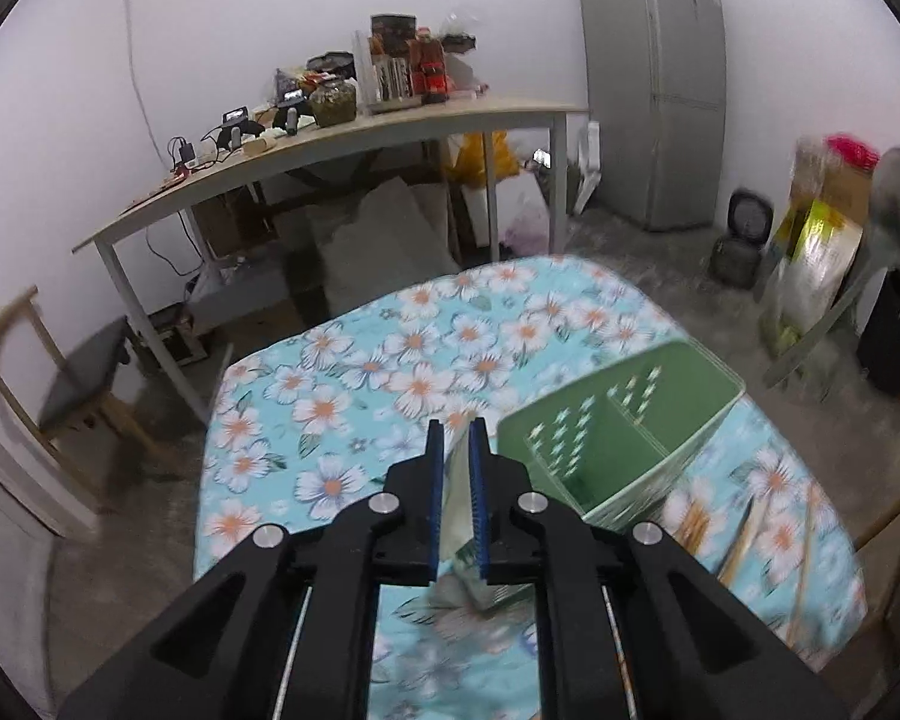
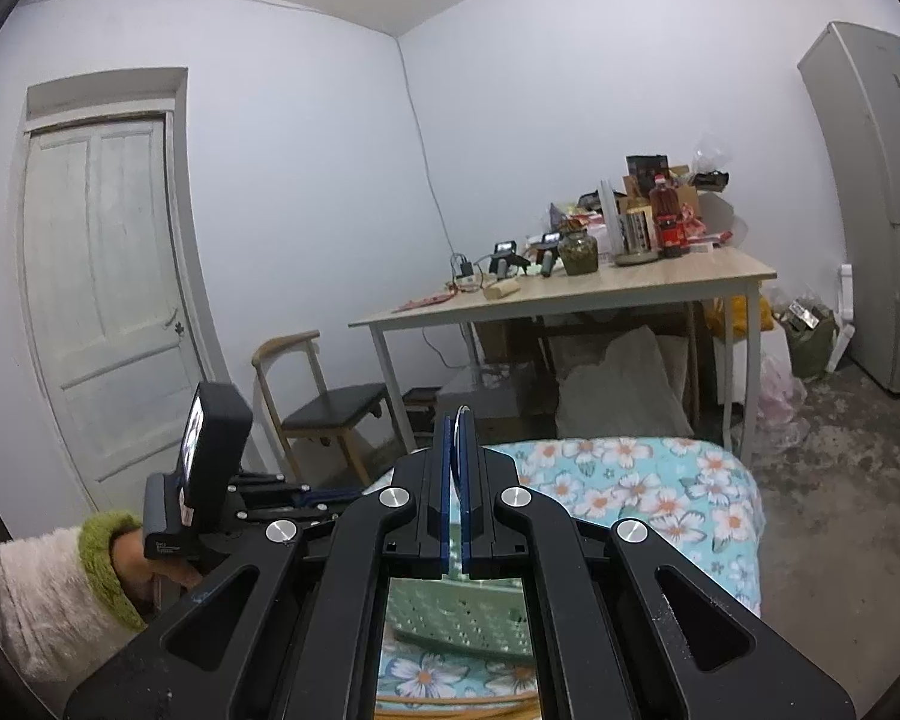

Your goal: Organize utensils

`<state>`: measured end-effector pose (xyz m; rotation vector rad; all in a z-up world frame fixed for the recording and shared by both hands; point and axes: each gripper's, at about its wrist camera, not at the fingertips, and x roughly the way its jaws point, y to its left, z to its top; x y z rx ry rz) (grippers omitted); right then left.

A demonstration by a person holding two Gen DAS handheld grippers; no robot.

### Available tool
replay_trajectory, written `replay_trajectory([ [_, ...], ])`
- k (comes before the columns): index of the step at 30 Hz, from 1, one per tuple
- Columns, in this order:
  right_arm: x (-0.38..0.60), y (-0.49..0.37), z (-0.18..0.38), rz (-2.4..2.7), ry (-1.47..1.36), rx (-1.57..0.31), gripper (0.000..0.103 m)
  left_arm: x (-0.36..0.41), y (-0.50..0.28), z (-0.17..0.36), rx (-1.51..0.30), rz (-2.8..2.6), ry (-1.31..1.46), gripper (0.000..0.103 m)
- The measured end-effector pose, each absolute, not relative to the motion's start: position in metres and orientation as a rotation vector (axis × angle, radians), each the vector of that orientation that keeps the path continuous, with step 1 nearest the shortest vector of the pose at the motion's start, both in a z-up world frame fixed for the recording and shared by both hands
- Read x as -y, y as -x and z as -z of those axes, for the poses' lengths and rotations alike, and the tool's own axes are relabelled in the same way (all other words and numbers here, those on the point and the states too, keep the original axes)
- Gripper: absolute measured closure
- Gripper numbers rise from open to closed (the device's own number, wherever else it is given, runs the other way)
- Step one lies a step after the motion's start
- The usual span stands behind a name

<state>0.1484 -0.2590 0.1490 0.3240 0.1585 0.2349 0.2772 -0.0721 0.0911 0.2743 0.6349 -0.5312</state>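
L gripper sits low over the flowered cloth, angled down. Its blue pads are only a little apart, w/ a flat silver utensil handle between them. Can't tell if the pads actually press on it. The handle is thin, shiny and blurred, its long axis running along the fingers. One end is near the tips and the other is back toward the camera, over the cloth.

Just right of it stands the green holder. It's plastic w/ perforated walls and a divider inside, and its open top tips toward the camera. Right again, wooden chopsticks lie on the cloth beside the holder, pointing roughly away from the camera.

Far right, a big metal spoon hangs in the air. The bowl is up and the handle slants down-left, well above the table. It's blurred.

In the R wrist view, a hand in a fuzzy sleeve holds the L gripper at lower left. R gripper points about level, pads pinched together on a thin metal edge, apparently the spoon. The holder shows below its fingers.
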Motion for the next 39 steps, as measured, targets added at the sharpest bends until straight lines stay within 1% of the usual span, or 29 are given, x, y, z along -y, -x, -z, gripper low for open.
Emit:
replay_trajectory([
  [1,0.261,-0.149,-0.151,-0.238,-0.325,-0.151,0.102,0.071,-0.276,-0.093,-0.621,0.535,-0.259,0.092],
  [3,0.265,-0.15,-0.156,-0.248,-0.333,-0.134,0.102,0.066,-0.271,-0.099,-0.589,0.536,-0.226,0.083],
  [7,0.273,-0.157,-0.166,-0.272,-0.356,-0.108,0.102,0.05,-0.262,-0.111,-0.542,0.529,-0.137,0.077],
  [11,0.282,-0.171,-0.172,-0.323,-0.401,-0.096,0.102,0.029,-0.249,-0.118,-0.52,0.525,-0.036,0.063],
  [12,0.284,-0.176,-0.172,-0.342,-0.416,-0.097,0.102,0.022,-0.243,-0.117,-0.512,0.524,-0.011,0.058],
  [15,0.285,-0.189,-0.169,-0.38,-0.449,-0.114,0.102,0.007,-0.233,-0.108,-0.522,0.511,0.053,0.049],
  [18,0.283,-0.205,-0.16,-0.404,-0.479,-0.154,0.102,-0.005,-0.226,-0.092,-0.568,0.497,0.108,0.046],
  [25,0.275,-0.227,-0.131,-0.398,-0.498,-0.25,0.102,-0.023,-0.209,-0.06,-0.602,0.447,0.202,0.037],
  [27,0.273,-0.236,-0.117,-0.388,-0.506,-0.29,0.102,-0.026,-0.206,-0.055,-0.6,0.441,0.232,0.033],
  [32,0.268,-0.25,-0.088,-0.374,-0.524,-0.363,0.102,-0.031,-0.2,-0.048,-0.59,0.429,0.266,0.028],
  [35,0.265,-0.256,-0.074,-0.355,-0.513,-0.402,0.102,-0.033,-0.2,-0.043,-0.59,0.427,0.293,0.022],
  [39,0.265,-0.256,-0.061,-0.336,-0.527,-0.433,0.097,-0.037,-0.2,-0.034,-0.597,0.422,0.327,0.018],
])
